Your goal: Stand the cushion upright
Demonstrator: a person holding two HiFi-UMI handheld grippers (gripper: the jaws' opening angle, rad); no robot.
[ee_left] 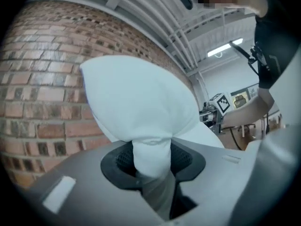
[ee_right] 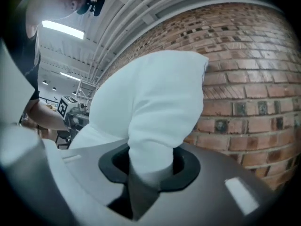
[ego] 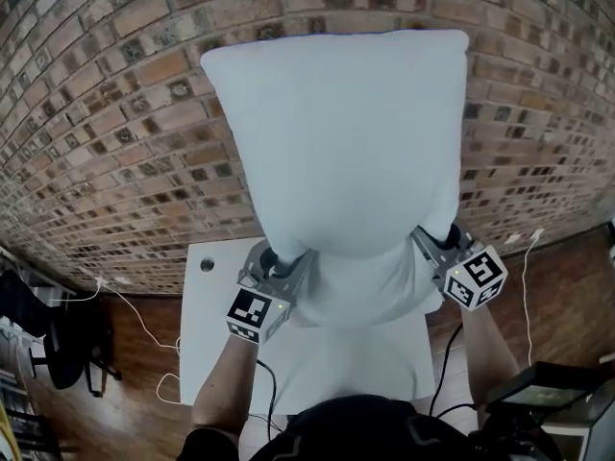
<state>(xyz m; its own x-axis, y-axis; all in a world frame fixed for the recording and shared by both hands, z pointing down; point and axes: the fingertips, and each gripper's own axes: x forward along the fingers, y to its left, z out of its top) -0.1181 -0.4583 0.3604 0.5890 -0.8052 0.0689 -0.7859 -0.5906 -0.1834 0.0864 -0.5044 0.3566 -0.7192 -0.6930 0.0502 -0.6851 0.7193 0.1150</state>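
I have the cushion (ego: 336, 133) up in the air in front of the brick wall (ego: 106, 123), held by its two lower corners. It is white and plump. Its broad top edge is the highest part, and its body narrows down to where my grippers have it. From the head view its lower end hangs over the far part of the white table (ego: 207, 353), between the far left and far right corners. I cannot tell from here whether the bottom touches the tabletop.

The left gripper (ego: 277, 269) is clenched on the lower left corner. In its own view a bunched tongue of white fabric runs down between the two jaws and is squeezed there, with the dark pads (ee_left: 120, 161) pressed against it on either side. The right gripper (ego: 434, 248) is clamped on the lower right corner in the same way, with a thick fold of the cover pinched tight between its jaws. Both grippers point roughly level toward the wall. Their marker cubes sit on the near side, the left cube (ego: 255, 312) over the table and the right cube (ego: 478, 279) past the table's right edge.

Each gripper view shows the cushion bulging up from the pinch, with brick behind it and the other gripper's cube off to the side. Cables (ego: 144, 327) trail over the wooden floor (ego: 567, 296) left of the table.
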